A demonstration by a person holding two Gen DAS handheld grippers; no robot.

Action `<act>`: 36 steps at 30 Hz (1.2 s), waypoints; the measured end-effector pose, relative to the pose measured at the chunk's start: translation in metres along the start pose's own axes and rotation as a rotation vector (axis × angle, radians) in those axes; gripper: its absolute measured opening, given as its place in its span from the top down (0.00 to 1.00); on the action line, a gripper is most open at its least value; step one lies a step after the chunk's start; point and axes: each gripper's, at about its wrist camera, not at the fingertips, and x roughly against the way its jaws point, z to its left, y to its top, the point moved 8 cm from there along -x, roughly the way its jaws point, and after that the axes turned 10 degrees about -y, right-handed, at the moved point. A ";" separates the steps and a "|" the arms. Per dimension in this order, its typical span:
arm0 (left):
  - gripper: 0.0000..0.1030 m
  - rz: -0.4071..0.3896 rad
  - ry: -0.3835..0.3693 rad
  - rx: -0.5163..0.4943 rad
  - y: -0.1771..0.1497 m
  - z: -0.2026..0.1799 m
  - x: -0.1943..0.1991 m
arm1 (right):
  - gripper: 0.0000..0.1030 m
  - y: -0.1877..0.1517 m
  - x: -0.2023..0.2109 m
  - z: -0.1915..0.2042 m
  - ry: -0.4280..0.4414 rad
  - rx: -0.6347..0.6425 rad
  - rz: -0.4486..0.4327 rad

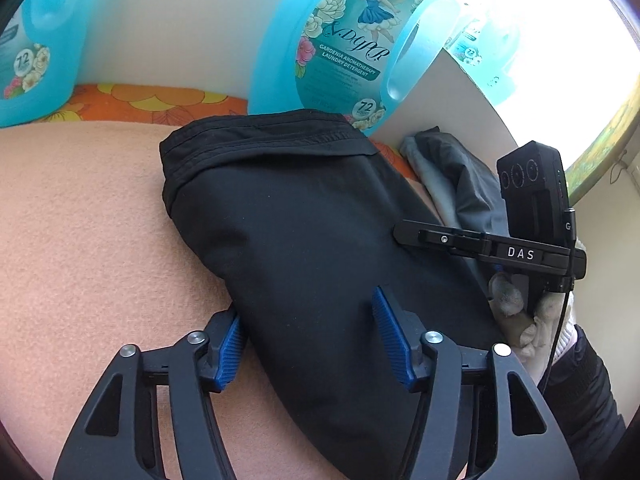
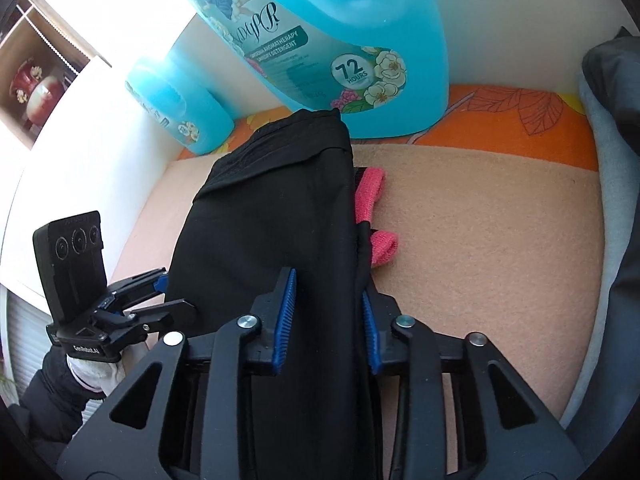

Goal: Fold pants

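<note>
The folded black smooth-cloth pants (image 1: 304, 216) on the fuzzy peach blanket (image 1: 80, 216) were straddled by the half-open left hand-held gripper (image 1: 306, 340), unpinched; their edge was pinched by the right hand-held gripper (image 2: 328, 316).

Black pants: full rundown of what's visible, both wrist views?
The black pants are matte woven fabric, folded into a long narrow bundle on the peach blanket. The stitched waistband end lies against the big blue detergent bottle. The near end runs between the fingers of both tools: left tool straddles it wide, right tool flanks one edge. Pink fabric pokes from under that side.
</note>
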 end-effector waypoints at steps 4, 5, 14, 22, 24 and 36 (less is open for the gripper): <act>0.71 -0.016 -0.013 0.038 0.003 0.006 0.006 | 0.84 -0.001 0.013 0.012 -0.020 0.015 -0.044; 0.73 -0.020 -0.013 0.036 0.004 0.006 0.009 | 0.85 -0.001 0.017 0.014 -0.029 0.020 -0.050; 0.87 -0.073 -0.023 -0.053 0.006 -0.025 0.031 | 0.86 -0.009 0.048 0.036 -0.090 0.045 -0.111; 0.89 -0.098 -0.072 -0.084 0.006 -0.060 0.045 | 0.87 -0.021 0.102 0.044 -0.101 0.034 -0.196; 0.89 -0.101 -0.083 -0.109 0.009 -0.073 0.044 | 0.87 -0.022 0.117 0.040 -0.105 0.017 -0.222; 0.89 -0.092 -0.185 -0.255 0.030 -0.181 -0.004 | 0.87 -0.029 0.219 -0.017 -0.213 -0.052 -0.367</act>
